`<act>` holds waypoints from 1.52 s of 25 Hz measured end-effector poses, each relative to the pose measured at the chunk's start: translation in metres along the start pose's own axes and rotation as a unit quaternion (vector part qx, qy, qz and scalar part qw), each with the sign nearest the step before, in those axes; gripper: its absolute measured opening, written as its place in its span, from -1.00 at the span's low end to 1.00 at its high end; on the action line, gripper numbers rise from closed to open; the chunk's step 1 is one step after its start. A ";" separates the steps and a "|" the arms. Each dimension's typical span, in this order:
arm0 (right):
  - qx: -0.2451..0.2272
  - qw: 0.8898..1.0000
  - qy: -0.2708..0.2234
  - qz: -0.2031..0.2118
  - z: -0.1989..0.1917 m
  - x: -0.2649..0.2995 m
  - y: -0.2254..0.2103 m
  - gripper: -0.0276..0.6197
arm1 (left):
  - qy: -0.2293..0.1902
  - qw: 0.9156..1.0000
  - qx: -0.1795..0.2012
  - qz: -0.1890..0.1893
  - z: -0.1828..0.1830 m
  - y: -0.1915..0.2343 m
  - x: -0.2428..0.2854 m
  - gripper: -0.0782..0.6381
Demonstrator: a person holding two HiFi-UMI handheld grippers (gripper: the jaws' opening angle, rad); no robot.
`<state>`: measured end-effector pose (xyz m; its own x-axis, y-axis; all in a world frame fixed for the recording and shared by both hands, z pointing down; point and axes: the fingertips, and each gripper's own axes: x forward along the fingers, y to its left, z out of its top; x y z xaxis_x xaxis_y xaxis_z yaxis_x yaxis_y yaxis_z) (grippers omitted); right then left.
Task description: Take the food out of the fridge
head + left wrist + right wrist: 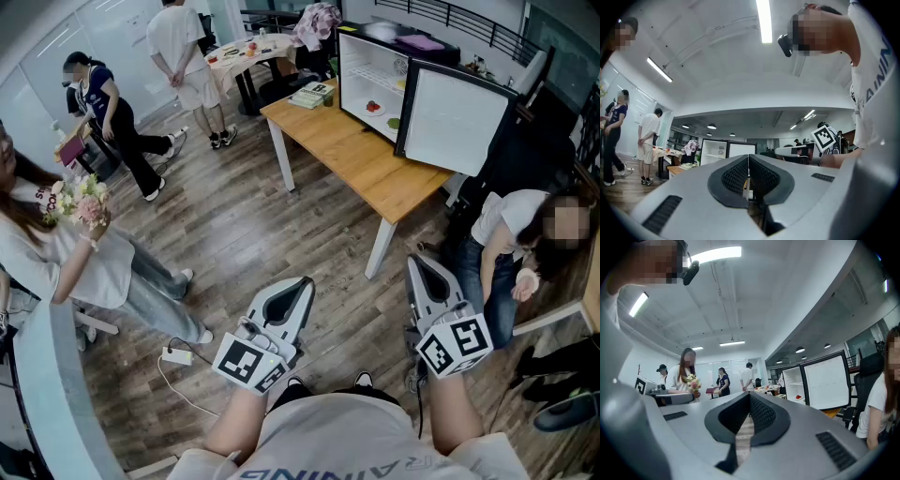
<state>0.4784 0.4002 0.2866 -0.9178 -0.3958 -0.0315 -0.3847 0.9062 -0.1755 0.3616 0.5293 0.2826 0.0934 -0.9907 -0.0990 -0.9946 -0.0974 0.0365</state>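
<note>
Head view: the mini fridge point(361, 56) sits on the wooden table point(347, 155) with its door point(457, 117) swung open. The food point(373, 106), a red bit on a plate, is down low inside, well apart from the left gripper point(302, 283) and right gripper point(419, 261), both held near the person's body. Left gripper view: jaws pressed together with nothing between them, fridge far off ahead. Right gripper view: same deal, jaws closed tight and empty, open fridge and red food off to the right.
</note>
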 end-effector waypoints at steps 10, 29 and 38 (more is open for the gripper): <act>-0.003 1.000 0.003 0.001 0.001 0.001 0.000 -0.86 | -0.001 1.000 0.000 0.001 0.004 0.000 0.001 -0.75; 0.005 1.000 0.001 0.021 -0.009 0.025 0.051 -0.86 | 0.001 1.000 -0.001 -0.016 0.002 0.033 -0.032 -0.75; 0.009 1.000 0.022 -0.004 -0.038 0.051 0.109 -0.86 | -0.007 1.000 -0.014 -0.014 -0.006 0.092 -0.090 -0.75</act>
<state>0.3860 0.4849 0.3030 -0.9186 -0.3950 0.0140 -0.3900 0.9002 -0.1937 0.2623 0.6091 0.3004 0.1209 -0.9861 -0.1135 -0.9898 -0.1284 0.0611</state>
